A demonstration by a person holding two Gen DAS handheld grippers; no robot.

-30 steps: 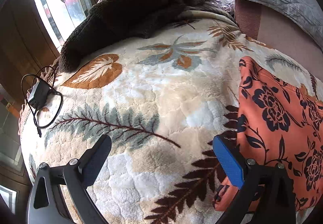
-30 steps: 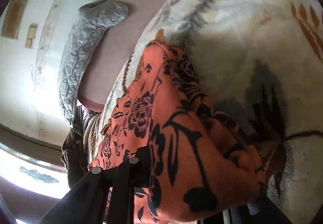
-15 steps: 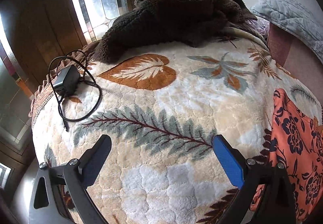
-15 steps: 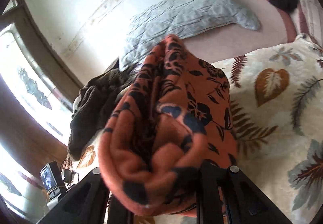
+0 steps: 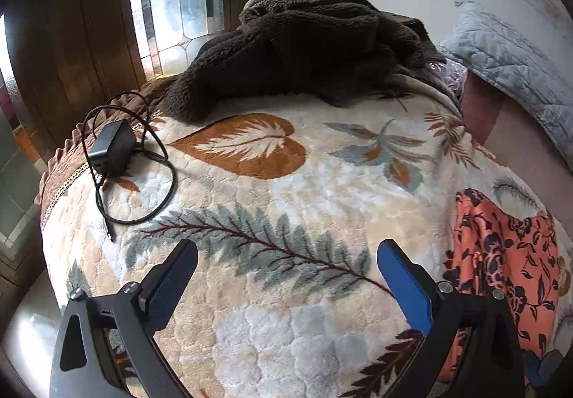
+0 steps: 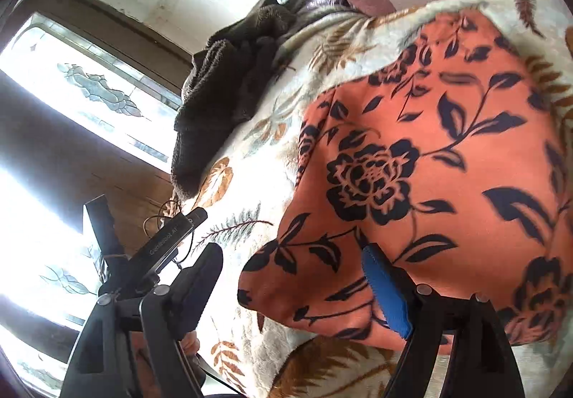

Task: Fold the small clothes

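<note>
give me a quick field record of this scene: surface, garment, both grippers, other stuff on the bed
surface: leaf-print blanket on a bed
garment: orange floral cloth, lying on the blanket
left gripper: open, holding nothing, above the blanket
right gripper: open, at the cloth's edge, not gripping it
other items: brown fleece, charger with cable, grey pillow

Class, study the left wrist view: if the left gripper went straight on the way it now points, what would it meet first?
Probably the leaf-print blanket: the left gripper, jaws open, aims at its fern pattern. The brown fleece lies beyond; depth is uncertain.
</note>
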